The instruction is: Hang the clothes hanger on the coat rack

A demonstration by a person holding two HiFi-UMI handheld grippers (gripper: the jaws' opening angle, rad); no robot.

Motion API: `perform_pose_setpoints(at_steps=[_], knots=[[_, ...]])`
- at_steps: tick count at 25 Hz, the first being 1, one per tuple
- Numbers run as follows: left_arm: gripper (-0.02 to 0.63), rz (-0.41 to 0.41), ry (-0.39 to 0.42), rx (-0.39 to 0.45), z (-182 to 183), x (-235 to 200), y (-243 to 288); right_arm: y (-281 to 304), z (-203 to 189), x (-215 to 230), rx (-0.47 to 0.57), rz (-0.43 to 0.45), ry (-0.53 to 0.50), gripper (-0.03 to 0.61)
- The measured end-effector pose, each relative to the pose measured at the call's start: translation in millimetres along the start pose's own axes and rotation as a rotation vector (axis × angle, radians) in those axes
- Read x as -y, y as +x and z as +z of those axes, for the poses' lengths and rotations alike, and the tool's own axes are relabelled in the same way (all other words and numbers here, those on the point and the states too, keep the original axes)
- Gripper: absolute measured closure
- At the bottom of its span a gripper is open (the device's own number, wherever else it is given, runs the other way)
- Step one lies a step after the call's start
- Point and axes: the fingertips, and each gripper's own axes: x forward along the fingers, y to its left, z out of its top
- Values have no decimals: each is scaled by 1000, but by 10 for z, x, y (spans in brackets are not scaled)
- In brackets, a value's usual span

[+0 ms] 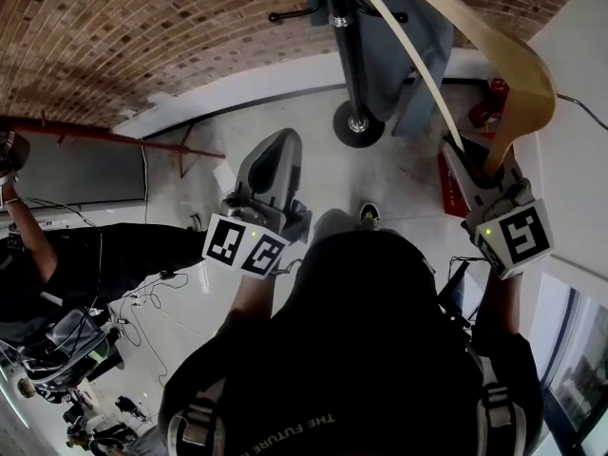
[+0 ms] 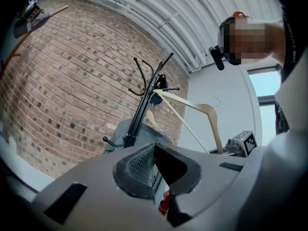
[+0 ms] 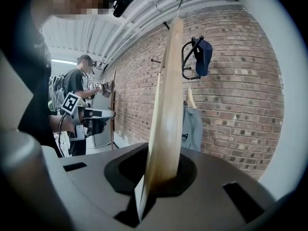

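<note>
A pale wooden clothes hanger [image 1: 518,74] rises from my right gripper [image 1: 484,160], which is shut on the end of one arm. In the right gripper view the hanger [image 3: 166,105] stands edge-on between the jaws of that gripper [image 3: 161,177], its metal hook at the top. The black coat rack [image 1: 347,55] stands ahead between the two grippers, with a grey garment [image 1: 404,46] hanging on it. My left gripper [image 1: 274,155] is held level to the left of the rack. Its jaws [image 2: 155,165] stand slightly apart with nothing between them. The rack's hooks [image 2: 149,76] show beyond them.
A brick wall [image 1: 142,27] runs behind the rack, and a white wall [image 1: 579,160] closes the right side. A red object [image 1: 494,98] sits on the floor by the rack's base [image 1: 358,122]. Another person [image 1: 57,255] stands at the left, with cables [image 1: 142,302] on the floor.
</note>
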Motion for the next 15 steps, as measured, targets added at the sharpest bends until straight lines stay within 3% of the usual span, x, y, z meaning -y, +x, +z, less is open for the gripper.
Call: perform_pose_setpoints(at_steps=[15], knots=[[594, -4, 9, 25, 109, -155, 212, 274, 55, 177, -48, 38, -41, 538]])
